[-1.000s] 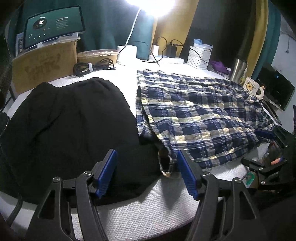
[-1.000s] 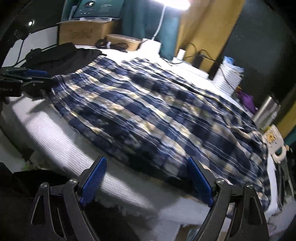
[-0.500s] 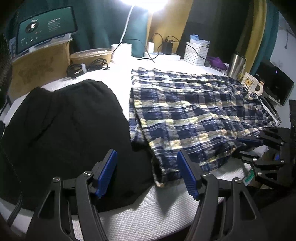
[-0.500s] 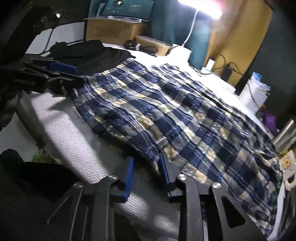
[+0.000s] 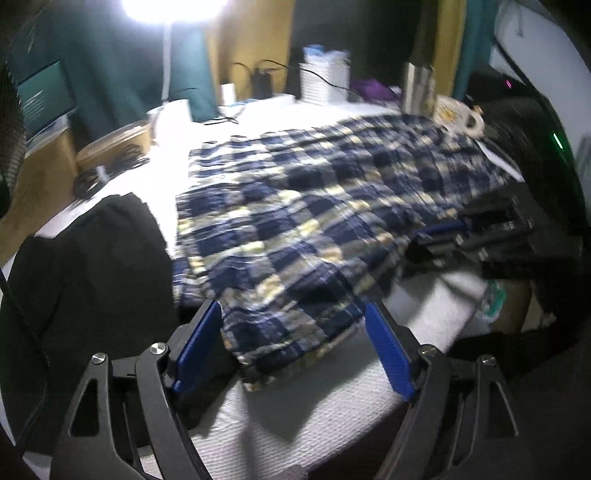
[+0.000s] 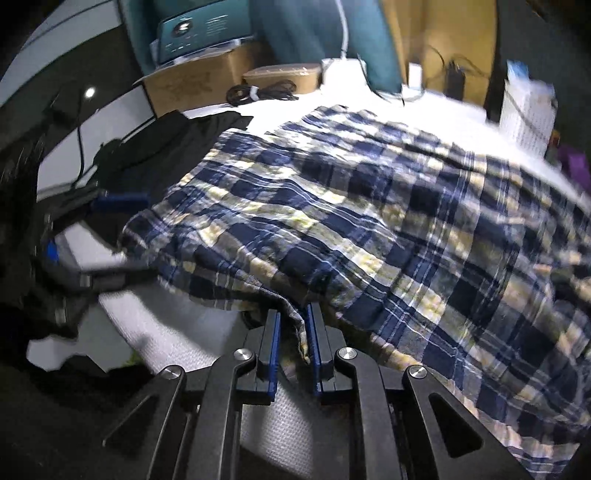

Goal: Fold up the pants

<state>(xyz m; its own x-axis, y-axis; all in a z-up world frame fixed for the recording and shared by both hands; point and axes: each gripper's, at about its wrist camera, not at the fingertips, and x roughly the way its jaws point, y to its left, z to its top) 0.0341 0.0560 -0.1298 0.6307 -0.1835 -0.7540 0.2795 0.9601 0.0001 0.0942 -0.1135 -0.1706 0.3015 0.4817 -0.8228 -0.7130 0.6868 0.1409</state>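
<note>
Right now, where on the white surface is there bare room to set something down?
Bare: the near edge of the white surface below the plaid pants, and a strip between them and the black garment. Crowded: the far edge, with basket, steel cup and mug.

Left gripper (image 5: pixel 295 347) jaws opening, right gripper (image 6: pixel 293 339) closing

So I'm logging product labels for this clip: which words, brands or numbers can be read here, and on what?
None can be read.
Teal box: white logo and lines of print, too small and blurred.
Cardboard box: faint dark marking, unreadable.
Mug: a picture, blurred.
</note>
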